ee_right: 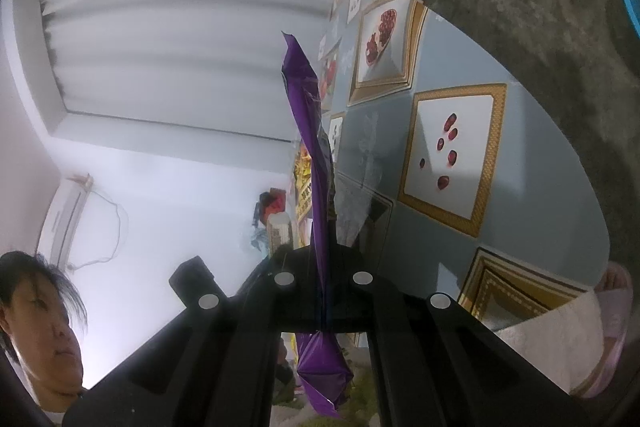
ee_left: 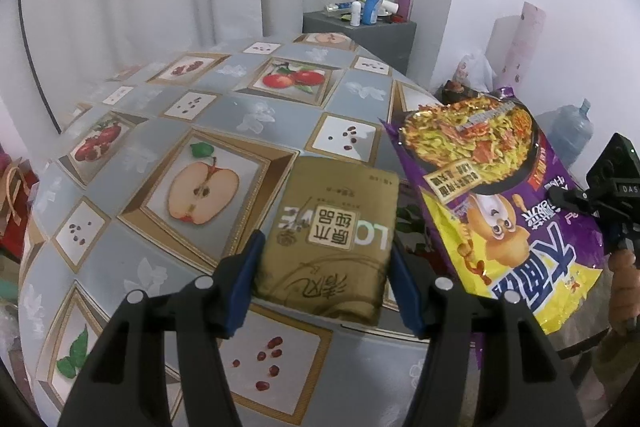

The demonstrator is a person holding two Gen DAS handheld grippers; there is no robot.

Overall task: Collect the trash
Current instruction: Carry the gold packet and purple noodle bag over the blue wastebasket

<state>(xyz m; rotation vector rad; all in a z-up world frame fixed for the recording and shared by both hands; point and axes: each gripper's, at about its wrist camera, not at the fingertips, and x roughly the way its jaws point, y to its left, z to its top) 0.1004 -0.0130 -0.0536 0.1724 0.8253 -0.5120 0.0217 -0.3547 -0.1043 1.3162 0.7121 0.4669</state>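
- The gold tissue pack (ee_left: pixel 328 239) sits between the blue pads of the left gripper (ee_left: pixel 324 259), pinched on both sides above the fruit-print table (ee_left: pixel 160 115).
- The purple snack bag (ee_left: pixel 492 195) hangs right of it, clamped edge-on in the right gripper (ee_right: pixel 324 267), jaws pressed together.

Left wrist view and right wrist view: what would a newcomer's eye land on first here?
The gold plastic tissue pack sits between the left gripper jaws, over the fruit-print tablecloth. Right of it hangs the big purple-and-yellow noodle bag. The right gripper is shut on that bag's edge.
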